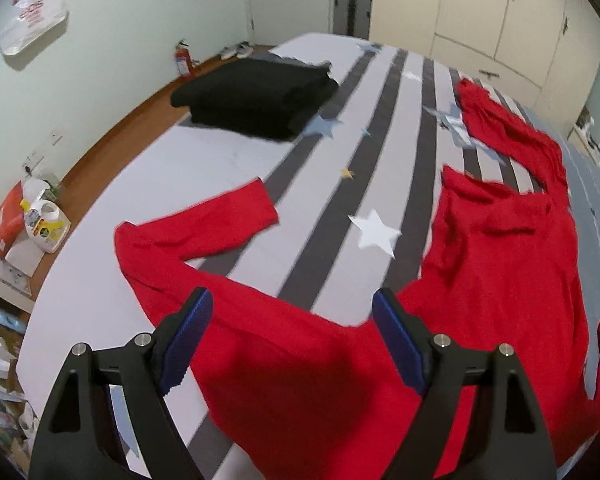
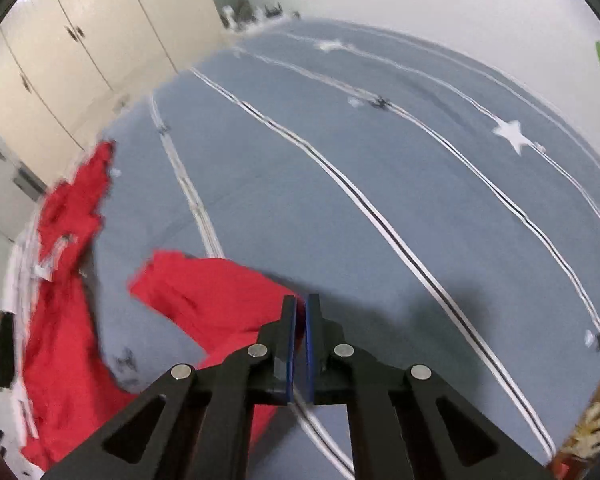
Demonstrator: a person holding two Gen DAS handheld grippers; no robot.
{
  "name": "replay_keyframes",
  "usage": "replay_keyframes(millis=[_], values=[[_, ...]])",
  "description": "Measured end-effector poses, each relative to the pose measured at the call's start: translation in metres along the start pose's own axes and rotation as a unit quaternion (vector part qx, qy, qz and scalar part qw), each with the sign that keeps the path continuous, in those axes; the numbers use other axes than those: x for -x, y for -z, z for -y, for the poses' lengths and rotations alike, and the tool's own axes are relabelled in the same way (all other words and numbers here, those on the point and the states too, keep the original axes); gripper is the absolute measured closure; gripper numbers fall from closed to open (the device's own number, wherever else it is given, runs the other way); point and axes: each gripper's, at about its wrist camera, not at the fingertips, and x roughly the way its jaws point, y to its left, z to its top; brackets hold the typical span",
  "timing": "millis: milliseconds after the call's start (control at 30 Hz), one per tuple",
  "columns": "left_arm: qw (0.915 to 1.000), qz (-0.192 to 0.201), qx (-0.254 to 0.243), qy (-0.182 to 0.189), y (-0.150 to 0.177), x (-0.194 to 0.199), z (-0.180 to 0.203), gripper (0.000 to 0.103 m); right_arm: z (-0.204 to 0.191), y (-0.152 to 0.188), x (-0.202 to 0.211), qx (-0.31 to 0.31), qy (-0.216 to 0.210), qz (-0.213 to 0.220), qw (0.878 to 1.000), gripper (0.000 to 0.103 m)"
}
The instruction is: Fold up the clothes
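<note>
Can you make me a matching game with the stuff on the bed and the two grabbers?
Things:
1. red garment
2. black clothes
3. left gripper
4. right gripper

States:
A. folded in a pile
B. jaws wide open, nothing held
C. spread out, not folded yet
D. pinched shut on red cloth

Pairs: 1-C, 2-A, 3-B, 4-D

A long-sleeved garment (image 1: pixel 500 280) lies spread on the bed (image 1: pixel 204 168), one sleeve (image 1: pixel 204 224) reaching left. A folded pile (image 1: pixel 256 96) sits behind it, near the bed's far-left edge.
</note>
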Motion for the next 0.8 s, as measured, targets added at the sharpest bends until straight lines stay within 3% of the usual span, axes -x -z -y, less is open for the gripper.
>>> replay_keyframes(millis=[67,167,200,233,300,400,600,700,767,800], values=[[1.0000,-0.006,-0.007,0.001,0.001,-0.002,0.008,0.023,-0.012,0.007,-0.007,0.033,0.048,0.000,0.998,0.090],[0.9998,-0.012,-0.018,0.006,0.003,-0.005,0.019,0.023,-0.029,0.010,-0.016,0.050,0.030,0.002,0.998,0.085],[0.9997,-0.012,-0.022,0.007,0.003,-0.006,0.023,0.023,-0.037,0.009,-0.019,0.065,0.027,0.006,0.998,0.080],[0.9995,-0.013,-0.026,0.007,0.003,-0.007,0.026,0.023,-0.045,0.008,-0.023,0.080,0.027,0.009,0.996,0.067],[0.9994,-0.014,-0.031,0.009,0.003,-0.009,0.032,0.023,-0.062,0.002,-0.037,0.107,0.014,0.016,0.994,0.058],[0.9992,-0.019,-0.031,0.016,0.002,-0.013,0.038,0.023,-0.084,-0.010,-0.066,0.147,-0.014,0.010,0.989,0.058],[0.9988,-0.024,-0.030,0.029,0.003,-0.017,0.047,0.023,-0.131,-0.024,-0.122,0.242,-0.062,-0.048,0.967,0.058],[0.9987,-0.028,-0.030,0.030,0.008,-0.020,0.052,0.023,-0.132,-0.029,-0.140,0.222,-0.106,-0.079,0.966,0.059],[0.9988,-0.029,-0.030,0.027,0.011,-0.021,0.055,0.023,-0.130,-0.030,-0.148,0.204,-0.118,-0.093,0.967,0.068],[0.9988,-0.030,-0.028,0.026,0.013,-0.022,0.056,0.023,-0.126,-0.031,-0.150,0.191,-0.127,-0.096,0.969,0.077]])
